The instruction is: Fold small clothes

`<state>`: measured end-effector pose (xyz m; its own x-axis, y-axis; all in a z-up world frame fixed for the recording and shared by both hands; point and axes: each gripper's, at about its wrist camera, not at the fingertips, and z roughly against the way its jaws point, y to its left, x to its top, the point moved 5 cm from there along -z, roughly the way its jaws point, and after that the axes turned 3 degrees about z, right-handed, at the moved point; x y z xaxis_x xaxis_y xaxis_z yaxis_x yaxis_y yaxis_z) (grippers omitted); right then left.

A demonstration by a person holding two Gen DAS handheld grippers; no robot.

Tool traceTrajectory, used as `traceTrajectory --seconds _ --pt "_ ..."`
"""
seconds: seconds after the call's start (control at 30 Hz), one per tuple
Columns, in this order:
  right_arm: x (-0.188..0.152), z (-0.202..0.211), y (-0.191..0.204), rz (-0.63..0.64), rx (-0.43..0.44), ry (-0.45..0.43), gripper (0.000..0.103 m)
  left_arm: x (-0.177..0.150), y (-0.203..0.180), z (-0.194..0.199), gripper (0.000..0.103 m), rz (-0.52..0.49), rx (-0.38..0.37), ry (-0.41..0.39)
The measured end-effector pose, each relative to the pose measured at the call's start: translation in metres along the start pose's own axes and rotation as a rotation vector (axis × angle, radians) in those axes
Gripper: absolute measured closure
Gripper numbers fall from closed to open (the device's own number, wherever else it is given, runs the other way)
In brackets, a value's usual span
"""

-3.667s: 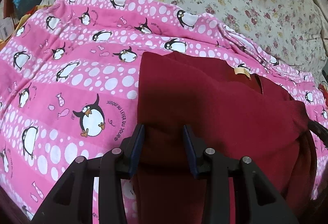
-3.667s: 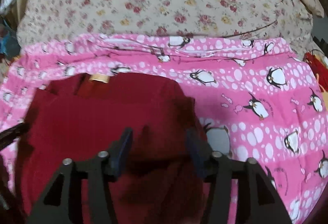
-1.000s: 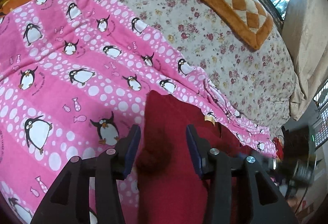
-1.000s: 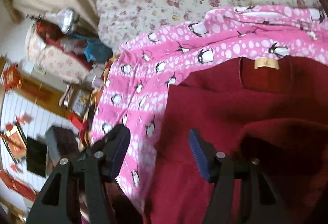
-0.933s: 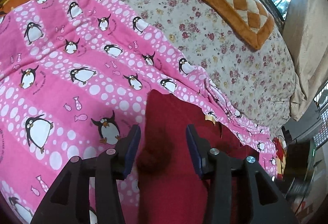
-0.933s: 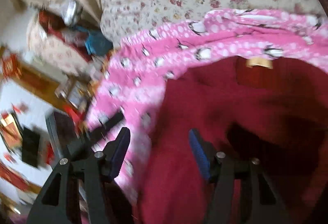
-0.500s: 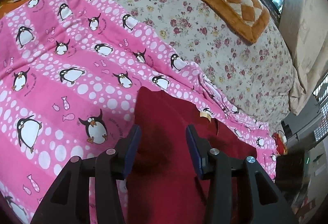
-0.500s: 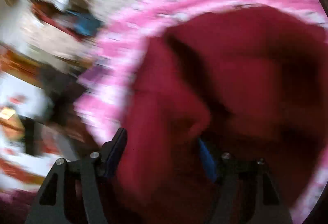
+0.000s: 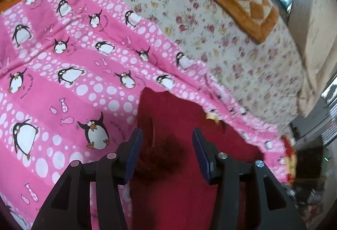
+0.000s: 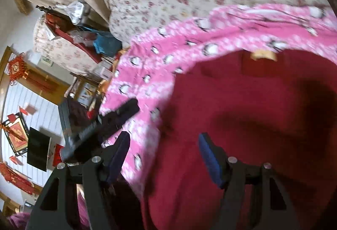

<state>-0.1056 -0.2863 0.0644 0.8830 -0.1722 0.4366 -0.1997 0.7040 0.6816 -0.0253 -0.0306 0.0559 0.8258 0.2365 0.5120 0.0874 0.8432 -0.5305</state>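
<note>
Midway through folding, a dark red knit garment [image 9: 189, 166] lies on the pink penguin-print blanket [image 9: 69, 86], one side doubled over; the left gripper [image 9: 166, 146] and right gripper [image 10: 164, 154] hover above it, jaws wide, empty.

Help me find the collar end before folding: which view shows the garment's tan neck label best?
The right wrist view: the tan neck label lies whole on the dark red garment, though blurred. The left wrist view shows it small and smeared at the blanket's edge.
</note>
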Motion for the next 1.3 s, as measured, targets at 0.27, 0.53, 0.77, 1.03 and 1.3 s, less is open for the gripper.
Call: traceTrajectory --seconds 0.27,0.53,0.77,1.03,1.3 --pt "-0.039 0.069 -0.035 0.076 -0.350 -0.133 0.032 -0.020 -0.023 -0.049 0.079 -0.188 0.168 0.070" --pt "-0.005 0.126 -0.111 -0.047 -0.580 -0.256 0.032 -0.022 -0.021 -0.058 0.099 -0.223 0.213 0.058" --pt "0.019 0.124 -0.116 -0.060 -0.576 -0.304 0.037 -0.020 -0.021 -0.057 0.100 -0.217 0.212 0.061" --pt "0.047 0.079 -0.082 0.015 -0.453 -0.226 0.037 -0.015 -0.025 -0.046 0.103 -0.217 0.182 0.027" --pt "0.004 0.054 -0.063 0.026 -0.377 -0.149 0.037 -0.009 -0.023 -0.039 0.102 -0.177 0.103 0.047"
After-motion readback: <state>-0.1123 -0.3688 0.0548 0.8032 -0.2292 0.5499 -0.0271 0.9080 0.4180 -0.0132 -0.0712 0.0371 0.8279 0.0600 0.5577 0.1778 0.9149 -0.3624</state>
